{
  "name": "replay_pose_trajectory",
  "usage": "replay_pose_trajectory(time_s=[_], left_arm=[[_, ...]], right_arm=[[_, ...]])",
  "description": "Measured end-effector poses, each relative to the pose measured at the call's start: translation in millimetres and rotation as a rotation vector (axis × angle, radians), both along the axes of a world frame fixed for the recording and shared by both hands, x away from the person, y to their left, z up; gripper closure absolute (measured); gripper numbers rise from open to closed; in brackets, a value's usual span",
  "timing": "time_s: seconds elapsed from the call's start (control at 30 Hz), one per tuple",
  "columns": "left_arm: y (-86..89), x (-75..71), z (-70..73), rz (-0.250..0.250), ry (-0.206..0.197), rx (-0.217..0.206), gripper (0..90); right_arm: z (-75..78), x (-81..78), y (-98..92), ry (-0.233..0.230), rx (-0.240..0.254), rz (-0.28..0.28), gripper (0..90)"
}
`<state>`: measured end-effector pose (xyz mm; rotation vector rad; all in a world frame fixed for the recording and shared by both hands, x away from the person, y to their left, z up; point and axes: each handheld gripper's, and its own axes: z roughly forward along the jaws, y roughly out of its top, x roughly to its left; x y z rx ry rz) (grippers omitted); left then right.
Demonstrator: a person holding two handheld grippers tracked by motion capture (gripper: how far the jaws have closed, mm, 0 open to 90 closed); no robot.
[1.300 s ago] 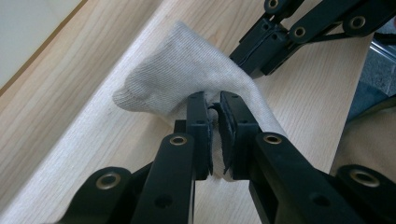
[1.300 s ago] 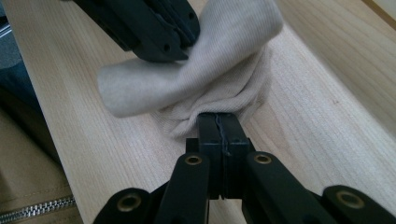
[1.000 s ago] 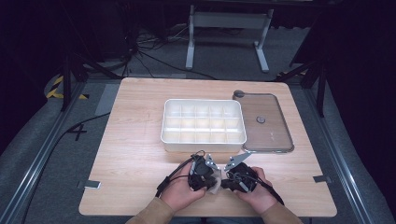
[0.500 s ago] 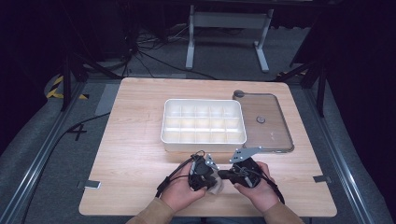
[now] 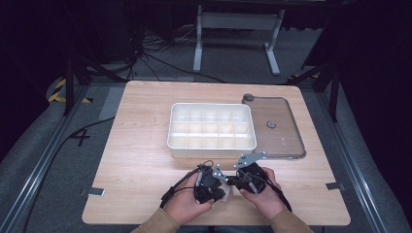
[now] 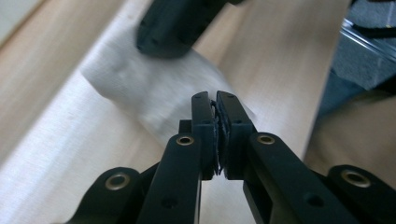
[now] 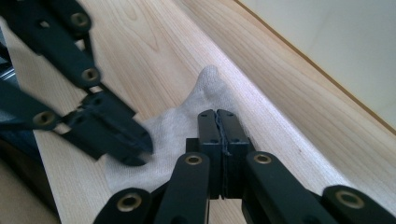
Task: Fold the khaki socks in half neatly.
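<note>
A small white cloth (image 5: 227,192) (image 6: 154,88) (image 7: 187,121) lies near the table's front edge, between my two grippers. The left gripper (image 5: 219,193) (image 6: 215,100) has its jaws pressed together at one edge of the cloth. In the right gripper view, the left gripper's black tip (image 7: 133,147) bites the cloth's side. The right gripper (image 5: 235,183) (image 7: 217,116) is shut too. From the left gripper view, the right gripper's tip (image 6: 163,44) sits on the cloth's far corner. A hand holds each gripper.
A white compartment tray (image 5: 212,150) stands at the table's middle, just beyond the grippers. A clear flat lid (image 5: 284,141) with a small knob lies to its right. The light wooden table (image 5: 141,160) has open room at the left.
The right gripper has shifted slightly to the right and forward. The left gripper has stayed about where it was, with the cloth between them.
</note>
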<state>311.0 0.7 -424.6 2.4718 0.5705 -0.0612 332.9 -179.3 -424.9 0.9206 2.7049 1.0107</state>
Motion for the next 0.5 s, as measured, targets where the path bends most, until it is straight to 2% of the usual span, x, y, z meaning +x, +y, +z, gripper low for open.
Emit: replay_pose_trajectory(time_s=[0.17, 0.2, 0.27, 0.3, 0.33, 0.5], left_arm=[[-3.3, -1.2, -3.7, -0.003, 0.018, 0.021, 85.2], [-4.0, -0.9, -5.3, -0.005, 0.035, 0.033, 85.2], [-4.5, -1.1, -7.0, 0.002, 0.044, 0.046, 85.6], [-4.8, -1.5, -8.4, 0.012, 0.044, 0.034, 85.7], [-4.6, -0.8, -7.5, 0.006, 0.05, 0.045, 85.9], [-4.7, 0.2, -9.1, 0.008, 0.067, 0.05, 87.8]], right_arm=[[-0.9, -0.1, -0.3, 0.006, -0.001, -0.003, 90.0], [-1.1, -0.3, -0.3, 0.008, -0.001, -0.005, 90.0], [-2.6, -0.1, -0.3, 0.012, -0.006, 0.0, 90.0], [-3.5, 0.1, -0.2, 0.016, -0.008, -0.001, 90.0], [-4.9, 0.5, -0.2, 0.027, -0.009, -0.002, 90.0], [-10.6, 4.0, -2.8, 0.061, -0.011, -0.007, 90.0]])
